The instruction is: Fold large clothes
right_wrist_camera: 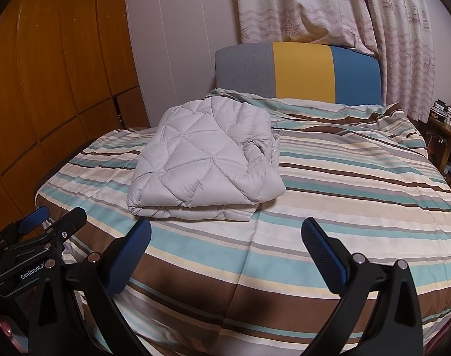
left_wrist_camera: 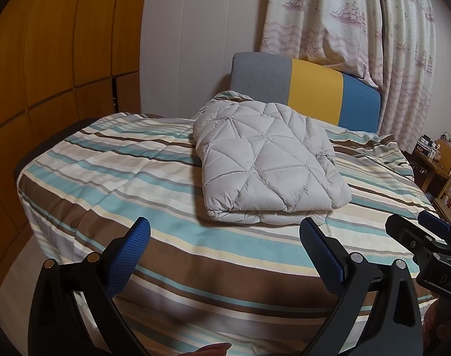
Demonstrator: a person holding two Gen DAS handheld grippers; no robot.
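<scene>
Jaws on both tools stand spread wide and hold nothing: left gripper (left_wrist_camera: 225,237) and right gripper (right_wrist_camera: 226,237) hover over the near edge of the bed (right_wrist_camera: 358,222), well apart from the jacket (right_wrist_camera: 204,166). Wardrobe (left_wrist_camera: 62,59), far left, is smooth wood. Jacket lies folded left of centre on the striped cover; it is pale grey, puffy, with diamond quilting. Risk, as judged: springy padding may push the fold open, and the loose cuff at its right edge could slide out.
</scene>
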